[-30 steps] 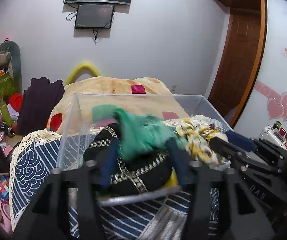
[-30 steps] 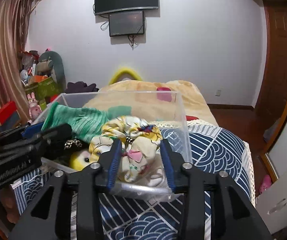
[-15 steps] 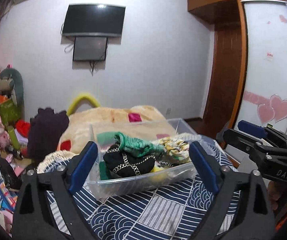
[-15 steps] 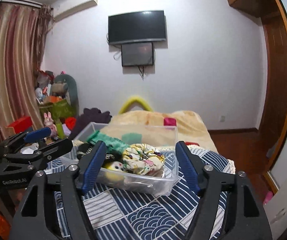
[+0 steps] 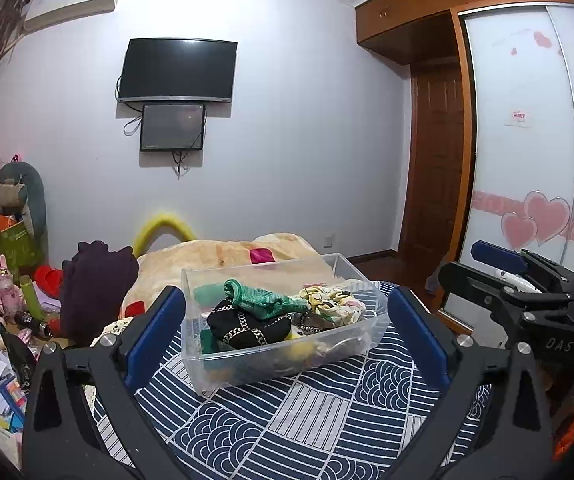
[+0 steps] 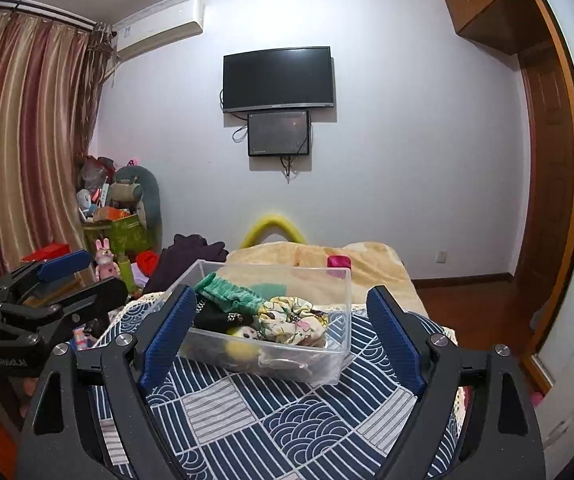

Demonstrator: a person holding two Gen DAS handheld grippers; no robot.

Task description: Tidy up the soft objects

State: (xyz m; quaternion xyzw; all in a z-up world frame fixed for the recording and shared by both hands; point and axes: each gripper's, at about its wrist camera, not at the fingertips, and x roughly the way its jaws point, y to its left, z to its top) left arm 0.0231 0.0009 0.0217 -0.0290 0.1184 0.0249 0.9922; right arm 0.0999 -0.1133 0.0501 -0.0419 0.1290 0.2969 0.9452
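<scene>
A clear plastic bin [image 5: 347, 356] [image 6: 327, 364] sits on the blue patterned bed cover [image 5: 287, 420] [image 6: 271, 420]. It holds a green knit piece [image 5: 263, 300] [image 6: 227, 298], a black item with chain trim [image 5: 247, 330], a floral cloth [image 5: 333, 306] [image 6: 291, 320] and a yellow soft toy [image 6: 241, 346]. My left gripper [image 5: 285, 334] is open and empty, back from the bin. My right gripper [image 6: 281, 332] is open and empty too. Each gripper shows at the side of the other's view.
A beige blanket [image 5: 223, 252] and a dark purple garment [image 5: 95, 284] lie behind the bin. Toys and clutter [image 5: 3, 264] crowd the left floor. A TV [image 5: 177, 70] hangs on the far wall. A wardrobe [image 5: 527, 152] and door stand right.
Both grippers opened wide, let go of the soft items in the bin and pulled back and up, so the bin now looks smaller and farther.
</scene>
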